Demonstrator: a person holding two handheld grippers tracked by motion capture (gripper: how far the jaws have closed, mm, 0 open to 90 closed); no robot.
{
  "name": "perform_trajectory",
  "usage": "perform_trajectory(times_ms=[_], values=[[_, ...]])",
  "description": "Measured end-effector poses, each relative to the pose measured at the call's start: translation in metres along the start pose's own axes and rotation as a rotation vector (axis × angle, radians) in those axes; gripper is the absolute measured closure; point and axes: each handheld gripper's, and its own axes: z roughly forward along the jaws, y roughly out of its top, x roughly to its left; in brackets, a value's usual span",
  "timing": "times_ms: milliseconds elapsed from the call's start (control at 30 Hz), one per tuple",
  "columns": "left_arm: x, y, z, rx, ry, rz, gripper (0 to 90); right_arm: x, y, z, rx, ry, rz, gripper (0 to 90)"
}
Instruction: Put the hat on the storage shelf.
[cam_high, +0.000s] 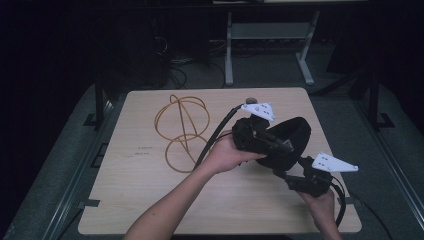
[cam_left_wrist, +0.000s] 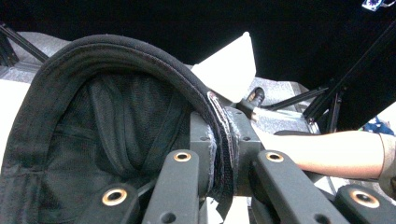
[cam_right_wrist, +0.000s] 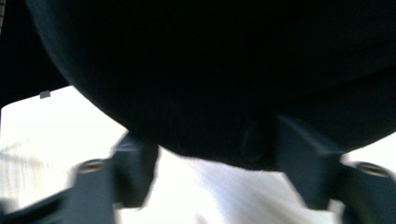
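A black cap (cam_high: 292, 137) hangs above the right half of the wooden table (cam_high: 150, 200), held between both grippers. My left gripper (cam_high: 286, 146) reaches in from the left and is shut on the cap's stitched rim (cam_left_wrist: 219, 140); the cap's mesh lining (cam_left_wrist: 116, 121) shows in the left gripper view. My right gripper (cam_high: 281, 173) comes from the lower right, just under the cap. In the right gripper view the cap's dark crown (cam_right_wrist: 210, 70) sits over the jaws, which stand wide apart, and the right gripper (cam_right_wrist: 219, 172) is open.
An orange cable (cam_high: 182, 130) lies in loops on the table's left half. A small round object (cam_high: 251, 100) sits at the far edge. Beyond the table a grey metal stand (cam_high: 270, 40) rises from the dark floor. Black rails run along both sides.
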Motion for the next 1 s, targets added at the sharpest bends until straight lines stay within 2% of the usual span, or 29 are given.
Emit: perform_trajectory(times_ms=[67,133,267,400,533,633,700,767,800,1000], values=[[0.000,-0.001,-0.001,-0.002,0.009,-0.001,82.6,0.000,0.001,-0.002,-0.019,0.001,-0.026,55.9],[0.002,-0.002,-0.004,-0.012,0.012,-0.010,82.6,0.000,0.002,-0.004,-0.012,-0.003,-0.039,64.8],[0.006,-0.009,-0.011,-0.023,0.030,-0.031,82.4,-0.001,0.003,-0.011,-0.016,-0.004,-0.050,73.7],[0.008,-0.017,-0.014,-0.033,0.040,-0.062,82.2,-0.001,0.005,-0.012,0.003,0.004,-0.063,77.2],[0.007,-0.022,-0.018,-0.027,0.068,-0.060,79.1,0.000,0.008,-0.011,0.044,0.010,-0.066,78.4],[0.005,-0.023,-0.023,0.009,0.116,-0.037,67.2,0.000,0.011,-0.011,0.057,0.005,-0.060,79.3],[0.002,-0.026,-0.025,0.021,0.128,-0.030,65.0,-0.002,0.012,-0.013,0.066,0.005,-0.051,79.7],[-0.001,-0.029,-0.029,0.020,0.164,-0.016,59.3,-0.004,0.014,-0.014,0.077,0.004,-0.048,80.0],[-0.001,-0.030,-0.031,0.017,0.170,-0.020,55.5,-0.005,0.014,-0.015,0.081,0.004,-0.043,80.2],[-0.004,-0.044,-0.045,0.006,0.197,-0.031,49.6,-0.009,0.017,-0.020,0.109,0.010,-0.026,80.5]])
